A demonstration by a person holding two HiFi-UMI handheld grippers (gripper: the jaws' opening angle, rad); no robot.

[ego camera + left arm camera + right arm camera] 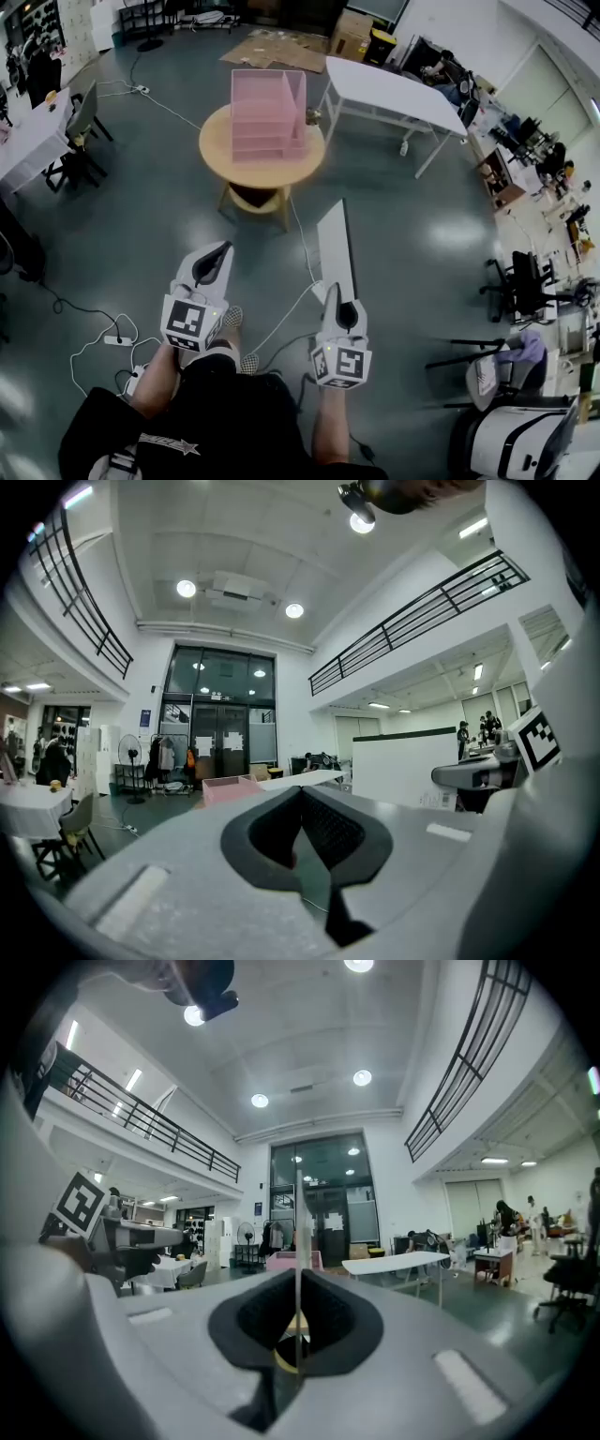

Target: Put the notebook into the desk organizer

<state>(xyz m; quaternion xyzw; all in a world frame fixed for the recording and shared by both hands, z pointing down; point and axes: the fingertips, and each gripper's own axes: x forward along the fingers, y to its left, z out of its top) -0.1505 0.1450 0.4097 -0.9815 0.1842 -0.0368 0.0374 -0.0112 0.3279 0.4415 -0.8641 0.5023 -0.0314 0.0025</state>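
The pink desk organizer stands on a round wooden table ahead of me, a few steps away. My right gripper is shut on the notebook, a thin pale board held on edge and pointing forward. In the right gripper view the notebook shows only as a narrow vertical edge between the pads of the right gripper, with the organizer far behind it. My left gripper is shut and holds nothing. In the left gripper view its jaws meet, and the notebook shows to the right.
A long white table stands right of the round one. A cloth-covered table with chairs is at the left. Cables and a power strip lie on the floor by my feet. Office chairs and cluttered desks line the right side.
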